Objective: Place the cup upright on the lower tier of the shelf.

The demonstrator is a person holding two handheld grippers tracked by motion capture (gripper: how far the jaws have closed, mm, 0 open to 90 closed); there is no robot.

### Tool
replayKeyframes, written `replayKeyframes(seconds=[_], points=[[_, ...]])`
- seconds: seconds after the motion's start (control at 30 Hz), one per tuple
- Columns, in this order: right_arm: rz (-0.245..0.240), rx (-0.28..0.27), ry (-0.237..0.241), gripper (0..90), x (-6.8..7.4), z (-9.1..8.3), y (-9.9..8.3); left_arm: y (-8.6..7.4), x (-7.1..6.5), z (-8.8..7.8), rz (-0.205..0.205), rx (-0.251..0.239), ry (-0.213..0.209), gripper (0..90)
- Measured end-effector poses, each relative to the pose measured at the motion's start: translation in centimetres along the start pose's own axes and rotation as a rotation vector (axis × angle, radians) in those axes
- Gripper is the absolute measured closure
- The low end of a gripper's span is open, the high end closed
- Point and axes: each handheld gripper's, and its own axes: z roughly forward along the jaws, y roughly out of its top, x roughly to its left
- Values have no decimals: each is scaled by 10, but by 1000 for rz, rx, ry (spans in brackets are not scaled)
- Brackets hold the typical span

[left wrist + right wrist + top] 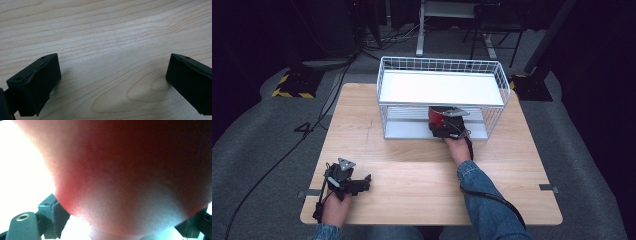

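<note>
A rounded red object (435, 115) sits at the lower level of a white wire rack (382, 82), under its white top shelf. My right gripper (438, 121) reaches into that level from the front and is shut on the red object. In the right gripper view the red object (130, 170) is blurred and very close, with a black jaw against it on each side. My left gripper (362, 184) rests open on the wooden table (412, 170) at the front left. Between its fingers (37, 82) there is bare wood, and the left gripper (112, 75) holds nothing.
The rack stands at the table's far middle, its lower opening facing the person. Dark stands, cables and a yellow-black striped base (292, 85) lie on the grey floor beyond the table. A black cable (492, 197) trails along the person's right sleeve.
</note>
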Motion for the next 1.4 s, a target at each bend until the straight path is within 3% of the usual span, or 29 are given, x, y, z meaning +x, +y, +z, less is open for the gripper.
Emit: replayKeyframes(seconds=[0.2, 0.4, 0.63, 1.4], points=[[19, -15, 9, 150, -3, -1, -2, 0, 0, 0, -1, 0, -1, 3], [-2, 29, 5, 64, -5, -5, -7, 0, 0, 0, 0, -1, 1, 2], [23, 51, 25, 45, -11, -20, -10, 0, 0, 0, 0, -2, 1, 2], [8, -24, 148, 5, -3, -118, -20, -1, -1, -1, -2, -1, 7, 2]])
